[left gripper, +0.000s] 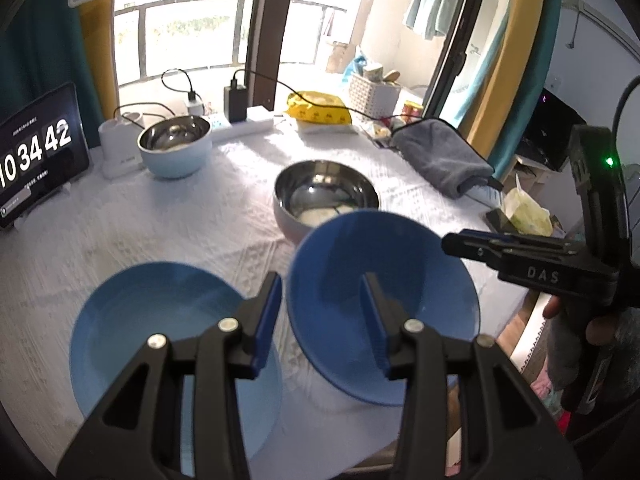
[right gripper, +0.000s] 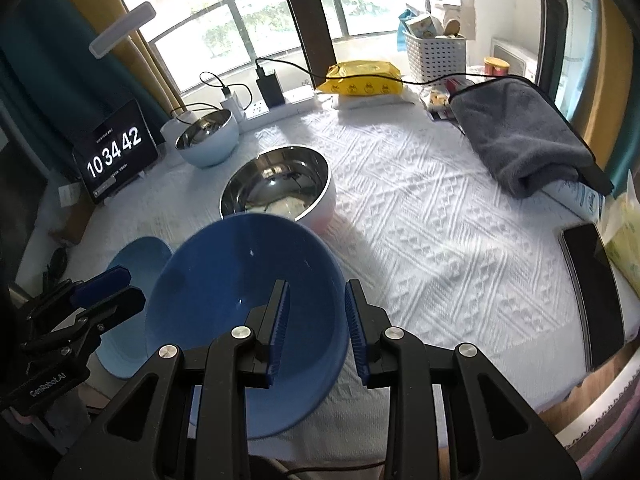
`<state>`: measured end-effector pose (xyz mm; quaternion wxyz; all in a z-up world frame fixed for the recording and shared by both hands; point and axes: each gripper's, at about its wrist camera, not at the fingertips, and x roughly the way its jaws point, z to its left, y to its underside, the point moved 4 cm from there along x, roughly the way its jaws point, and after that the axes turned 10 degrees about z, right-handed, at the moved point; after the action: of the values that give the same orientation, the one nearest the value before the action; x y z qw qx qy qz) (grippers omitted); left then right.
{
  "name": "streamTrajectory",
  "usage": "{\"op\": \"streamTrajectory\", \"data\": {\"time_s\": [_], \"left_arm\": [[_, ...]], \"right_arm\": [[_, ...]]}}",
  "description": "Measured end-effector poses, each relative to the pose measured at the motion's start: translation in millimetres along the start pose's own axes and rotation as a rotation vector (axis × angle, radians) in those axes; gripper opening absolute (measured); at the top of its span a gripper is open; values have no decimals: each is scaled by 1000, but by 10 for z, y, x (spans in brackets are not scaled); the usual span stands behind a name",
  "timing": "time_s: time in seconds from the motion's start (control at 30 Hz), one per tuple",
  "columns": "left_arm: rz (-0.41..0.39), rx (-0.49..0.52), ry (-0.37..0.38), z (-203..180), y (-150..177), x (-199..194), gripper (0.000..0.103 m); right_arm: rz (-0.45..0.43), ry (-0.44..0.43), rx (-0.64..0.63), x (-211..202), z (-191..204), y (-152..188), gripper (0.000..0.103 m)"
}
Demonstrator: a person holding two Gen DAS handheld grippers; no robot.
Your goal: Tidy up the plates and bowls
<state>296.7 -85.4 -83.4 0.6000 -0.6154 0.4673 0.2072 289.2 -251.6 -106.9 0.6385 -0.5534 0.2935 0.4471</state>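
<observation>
Left wrist view: the blue bowl [left gripper: 332, 304] sits at centre. It is round, smooth and matte, like plastic. It is tipped so its opening faces the camera, and its far rim overlaps a steel-lined bowl [left gripper: 326, 188] at 12 o'clock. A flat, light blue plate [left gripper: 152, 312] lies at 9 o'clock of the bowl on the white woven tablecloth [left gripper: 180, 216].

The left gripper [left gripper: 320, 280] has its fingers a moderate gap apart, and the bowl's left rim shows in that gap. I cannot tell whether the pads press on it. At 3 o'clock the other gripper's black body reads "DAS".

In the right wrist view, the right gripper [right gripper: 318, 284] is narrow. One ribbed blue pad is inside the bowl's right wall and the other outside, gripping it. At 9 o'clock the left gripper's body reads "GenRobot.AI".

A second steel bowl [right gripper: 206, 136] with a pale blue shell stands at 11 o'clock. It is beside a tablet [right gripper: 116, 152] showing "10 34 42". A fluffy grey towel [right gripper: 520, 132] lies at 2 o'clock.
</observation>
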Motion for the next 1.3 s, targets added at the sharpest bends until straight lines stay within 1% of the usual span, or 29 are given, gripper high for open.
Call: {"op": "streamTrajectory", "data": {"time_s": [0.33,0.8,1.03,1.3], "left_arm": [[-25,-9,-10,45,-214,-1,43],[-43,-29,-18,152,-491,89,44],[-32,-40,-33,242,-647,258,44],[7,-56,-26,346,-769,492,44]], "right_arm": [[-15,-7,-19,14,50,-217,30],[-7,-3,-27,112,29,-441,30],[3,-10,-26,227,-6,-550,30],[19,-22,-21,372,-86,-680,30]]}}
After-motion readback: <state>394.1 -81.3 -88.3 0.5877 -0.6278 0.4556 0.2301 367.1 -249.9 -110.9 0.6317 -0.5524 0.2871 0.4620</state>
